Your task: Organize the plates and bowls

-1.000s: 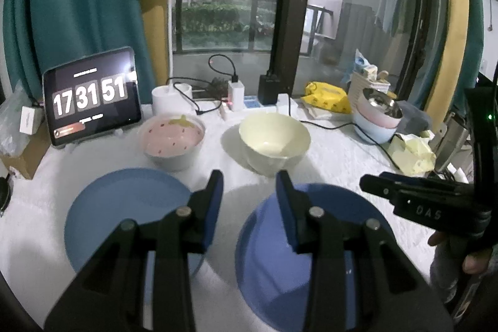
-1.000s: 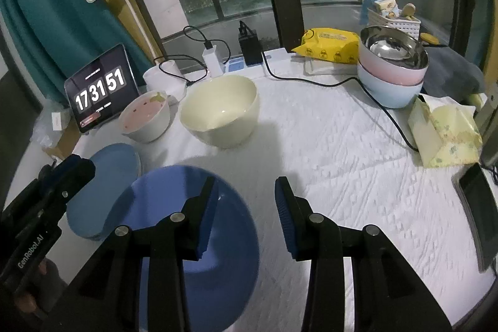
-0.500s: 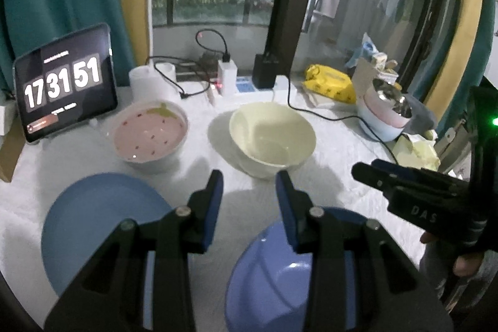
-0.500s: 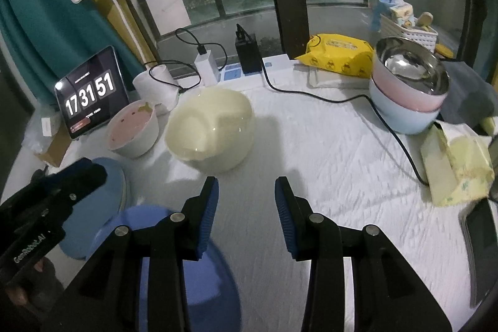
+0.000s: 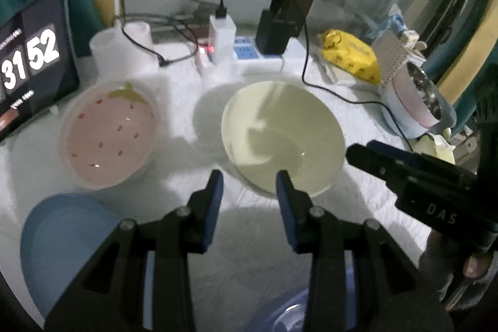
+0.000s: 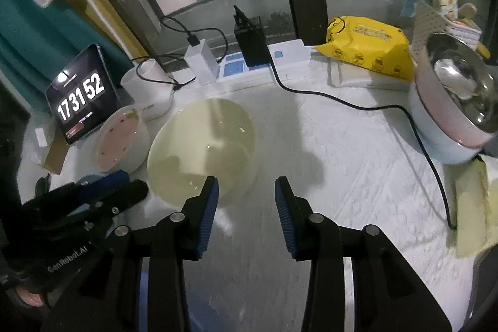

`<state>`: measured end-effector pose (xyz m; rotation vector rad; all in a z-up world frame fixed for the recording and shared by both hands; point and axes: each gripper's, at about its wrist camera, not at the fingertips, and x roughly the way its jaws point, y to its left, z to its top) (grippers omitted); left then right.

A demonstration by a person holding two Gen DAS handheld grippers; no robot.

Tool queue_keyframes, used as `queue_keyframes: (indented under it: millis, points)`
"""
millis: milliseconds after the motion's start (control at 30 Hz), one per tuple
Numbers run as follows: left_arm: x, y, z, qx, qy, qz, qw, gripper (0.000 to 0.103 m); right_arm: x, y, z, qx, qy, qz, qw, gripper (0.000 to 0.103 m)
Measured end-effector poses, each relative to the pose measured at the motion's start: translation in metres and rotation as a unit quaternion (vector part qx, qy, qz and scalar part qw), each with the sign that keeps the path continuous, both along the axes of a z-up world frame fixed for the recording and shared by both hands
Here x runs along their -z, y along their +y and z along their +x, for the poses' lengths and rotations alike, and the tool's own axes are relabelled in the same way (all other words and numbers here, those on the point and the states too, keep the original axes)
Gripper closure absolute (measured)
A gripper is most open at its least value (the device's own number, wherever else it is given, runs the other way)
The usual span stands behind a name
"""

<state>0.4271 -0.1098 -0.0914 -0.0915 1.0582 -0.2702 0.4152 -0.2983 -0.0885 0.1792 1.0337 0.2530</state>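
Moved: both grippers forward, past the blue plates point(image 5: 67, 241), to the cream bowl point(image 5: 281, 136).
Fingers: left gripper point(image 5: 249, 187) and right gripper point(image 6: 246, 195) parted, empty.
Next: likely bowl pickup.

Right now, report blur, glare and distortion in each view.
Left wrist: fisheye bending, dim light, soft motion blur on the strawberry bowl, shadow inside the cream bowl. Right wrist: tablecloth streaked by motion, clock tablet readable, glare in the steel bowl.

Bare white tablecloth point(image 6: 342, 176) leaves open passage right of the pale-yellow round bowl point(image 6: 202, 157), bounded by the black cable point(image 6: 414, 126) and stacked pink-and-blue metal-lined bowls point(image 6: 451, 120); the strawberry-patterned pink bowl point(image 5: 109, 133) crowds its left.
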Motion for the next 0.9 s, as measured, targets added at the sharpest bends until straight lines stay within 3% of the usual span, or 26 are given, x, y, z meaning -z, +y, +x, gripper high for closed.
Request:
queue_keyframes:
  millis: [300, 400, 500, 633, 900]
  points:
    - [0.017, -0.006, 0.030, -0.004, 0.049, 0.003, 0.9988, 0.066, 0.031, -0.009, 0.036, 0.000, 0.050, 0.040, 0.998, 0.064]
    - [0.027, -0.006, 0.040, -0.004, 0.084, -0.006, 0.9965, 0.066, 0.042, -0.009, 0.040, 0.001, 0.062, 0.047, 0.997, 0.064]
    - [0.036, -0.004, 0.048, -0.009, 0.111, -0.020, 0.9935, 0.066, 0.049, -0.007, 0.042, -0.002, 0.061, 0.049, 0.997, 0.070]
    - [0.040, -0.004, 0.053, -0.012, 0.119, -0.014, 0.9927, 0.066, 0.050, 0.000, 0.044, -0.016, 0.057, 0.049, 0.997, 0.079]
    - [0.038, -0.013, 0.050, 0.002, 0.112, -0.004, 0.9937, 0.068, 0.052, -0.003, 0.044, -0.017, 0.044, 0.051, 0.998, 0.080]
